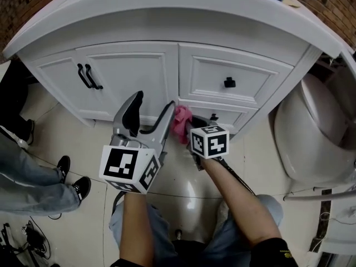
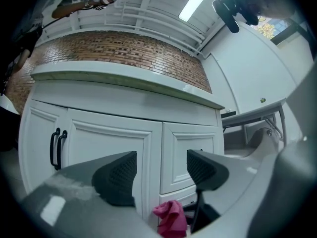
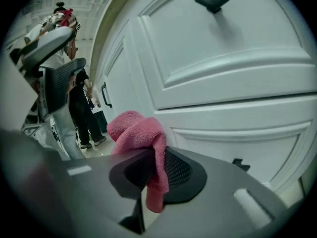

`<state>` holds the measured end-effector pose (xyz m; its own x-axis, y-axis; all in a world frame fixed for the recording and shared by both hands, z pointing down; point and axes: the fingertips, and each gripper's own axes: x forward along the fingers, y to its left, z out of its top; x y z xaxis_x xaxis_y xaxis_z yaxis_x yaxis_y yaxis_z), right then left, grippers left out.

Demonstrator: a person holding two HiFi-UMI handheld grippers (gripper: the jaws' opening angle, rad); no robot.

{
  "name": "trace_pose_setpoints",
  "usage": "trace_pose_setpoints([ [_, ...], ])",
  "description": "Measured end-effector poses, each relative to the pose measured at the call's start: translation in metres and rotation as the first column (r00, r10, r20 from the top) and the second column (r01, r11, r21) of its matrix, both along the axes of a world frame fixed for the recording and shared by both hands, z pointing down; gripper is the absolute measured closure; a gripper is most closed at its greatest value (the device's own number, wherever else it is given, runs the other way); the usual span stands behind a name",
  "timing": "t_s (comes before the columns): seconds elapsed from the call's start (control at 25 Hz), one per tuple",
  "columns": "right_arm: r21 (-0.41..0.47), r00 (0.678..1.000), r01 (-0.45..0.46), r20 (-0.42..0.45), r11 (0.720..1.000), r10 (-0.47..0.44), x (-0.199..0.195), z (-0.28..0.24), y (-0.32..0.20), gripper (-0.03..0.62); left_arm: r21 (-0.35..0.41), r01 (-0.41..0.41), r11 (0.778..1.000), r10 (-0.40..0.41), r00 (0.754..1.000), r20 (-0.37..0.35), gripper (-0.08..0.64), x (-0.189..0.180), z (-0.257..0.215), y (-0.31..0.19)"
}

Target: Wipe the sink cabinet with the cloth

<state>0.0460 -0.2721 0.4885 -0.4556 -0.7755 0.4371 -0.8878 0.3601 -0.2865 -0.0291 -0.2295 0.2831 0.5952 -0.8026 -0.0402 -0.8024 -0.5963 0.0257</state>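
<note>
1. Cloth [image 3: 136,133] sits pinched in the closed right hand-held gripper [image 3: 158,175] at the lower drawer [image 3: 237,133] of the sink cabinet [image 1: 178,71] — held by one fold, hard rubbing may tug it free.
2. Left hand-held gripper [image 2: 161,170], wide open and empty, could knock the door [image 1: 142,79].

Head view looks steeply down; both gripper views face cabinet [image 1: 139,71], right closest.

- The curved tabletop [image 1: 167,15] overhangs the sink cabinet [image 1: 128,74], capping room above its front.
- A toilet [image 1: 311,132] crowds the cabinet's right corner, leaving a narrow gap.
- Black door handles [image 1: 89,77] and a drawer knob [image 1: 230,82] jut from the panels.
- Open floor [image 1: 83,143] lies left, up to a bystander's shoes [image 1: 82,187].
- The left gripper [image 2: 161,175], jaws apart, hangs just beside the right gripper [image 3: 156,175] clamping the pink cloth [image 3: 133,130].
</note>
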Motion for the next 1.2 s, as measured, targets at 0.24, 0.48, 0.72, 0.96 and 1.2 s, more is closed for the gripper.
trace_pose_setpoints([
  [0.24, -0.070, 0.978, -0.209, -0.034, 0.975, 0.207, 0.059, 0.013, -0.013, 0.554, -0.004, -0.004, 1.000, 0.004, 1.000, 0.028, 0.239, -0.006, 0.003, -0.003],
  [0.48, -0.094, 0.952, -0.307, -0.051, 0.947, 0.303, 0.135, 0.012, 0.008, 0.554, -0.019, -0.010, 1.000, 0.011, 1.000, 0.013, 0.239, -0.003, 0.006, -0.006],
  [0.72, -0.103, 0.893, -0.439, -0.163, 0.893, 0.420, 0.223, 0.020, 0.028, 0.544, -0.016, -0.012, 1.000, 0.011, 1.000, -0.012, 0.239, -0.002, 0.002, -0.003],
  [0.96, -0.097, 0.857, -0.496, -0.214, 0.863, 0.469, 0.236, 0.021, 0.036, 0.543, -0.014, -0.014, 1.000, 0.014, 1.000, -0.013, 0.239, -0.002, 0.001, -0.001],
  [1.2, -0.127, 0.769, -0.636, -0.185, 0.761, 0.612, 0.264, 0.025, 0.048, 0.545, -0.008, 0.002, 1.000, -0.002, 1.000, -0.021, 0.239, -0.017, -0.004, -0.004],
])
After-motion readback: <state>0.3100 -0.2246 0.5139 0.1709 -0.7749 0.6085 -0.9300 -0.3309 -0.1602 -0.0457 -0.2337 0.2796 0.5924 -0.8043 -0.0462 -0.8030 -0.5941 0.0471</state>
